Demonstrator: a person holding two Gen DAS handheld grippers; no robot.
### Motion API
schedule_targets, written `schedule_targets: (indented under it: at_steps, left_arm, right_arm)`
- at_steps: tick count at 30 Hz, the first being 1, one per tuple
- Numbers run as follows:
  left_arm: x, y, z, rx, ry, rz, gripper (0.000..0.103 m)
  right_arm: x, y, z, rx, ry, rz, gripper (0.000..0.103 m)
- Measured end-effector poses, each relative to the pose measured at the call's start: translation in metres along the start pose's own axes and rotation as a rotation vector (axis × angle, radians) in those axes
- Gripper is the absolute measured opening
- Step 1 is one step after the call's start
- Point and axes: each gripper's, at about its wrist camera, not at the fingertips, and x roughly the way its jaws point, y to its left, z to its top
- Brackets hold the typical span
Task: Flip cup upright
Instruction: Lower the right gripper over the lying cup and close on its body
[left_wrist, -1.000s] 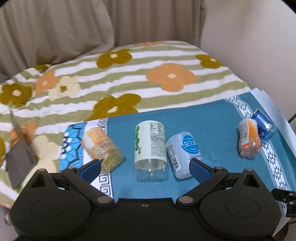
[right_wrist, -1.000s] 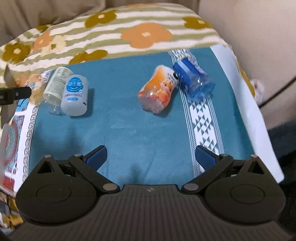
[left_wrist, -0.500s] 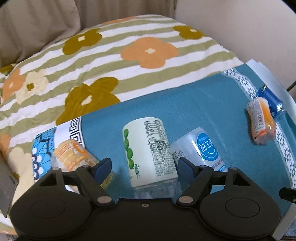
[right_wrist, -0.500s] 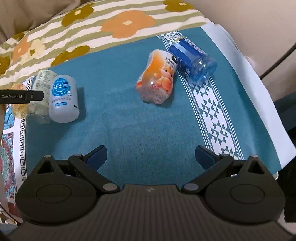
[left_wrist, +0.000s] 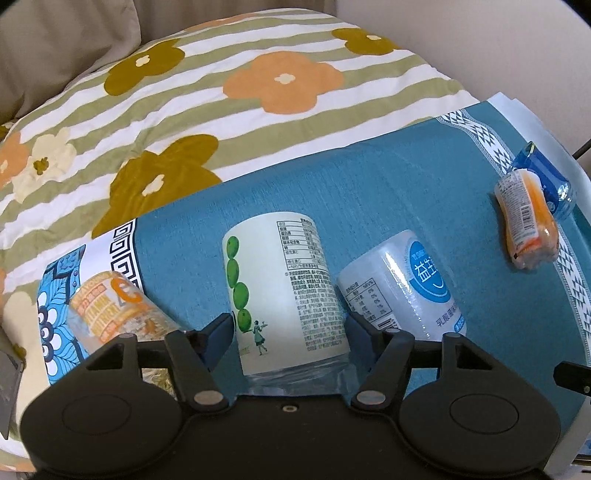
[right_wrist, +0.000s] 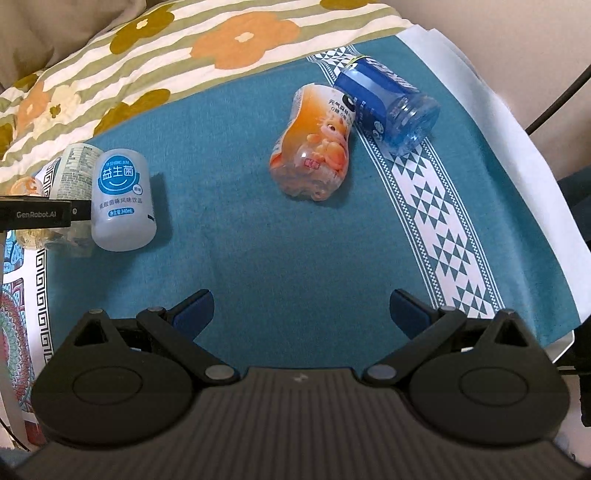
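Note:
A white cup with green dots and small print (left_wrist: 284, 288) lies on its side on the teal cloth (left_wrist: 369, 184), its clear end toward me. My left gripper (left_wrist: 290, 339) has closed in around it, one finger against each side. A white cup with a blue smiley label (left_wrist: 410, 284) lies just right of it, and an orange-lettered cup (left_wrist: 118, 314) lies to the left. In the right wrist view my right gripper (right_wrist: 301, 310) is open and empty above the cloth, with an orange cup (right_wrist: 317, 144) and a blue cup (right_wrist: 388, 107) lying ahead.
The teal cloth (right_wrist: 280, 229) lies over a flowered striped cover (left_wrist: 221, 92). A white patterned band (right_wrist: 439, 214) runs along the cloth's right side, near the table edge. The left gripper body (right_wrist: 37, 214) shows at the left of the right wrist view.
My left gripper has moved forward and down over the green-dotted cup and its jaws have narrowed onto its sides. My right gripper has drifted slightly closer to the orange and blue cups, still open.

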Motion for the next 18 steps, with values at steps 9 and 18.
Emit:
schedule_targets:
  at_steps: [9,18]
  left_arm:
    - [-0.008,0.0,-0.002,-0.014,-0.021,0.017,0.069]
    - [-0.053,-0.012,-0.015,-0.076,-0.089,0.071,0.069]
  right_arm:
    - [-0.002,-0.001,-0.001,-0.011,-0.013,0.02,0.103]
    - [-0.026,-0.01,0.001,-0.077,-0.082,0.078,0.103]
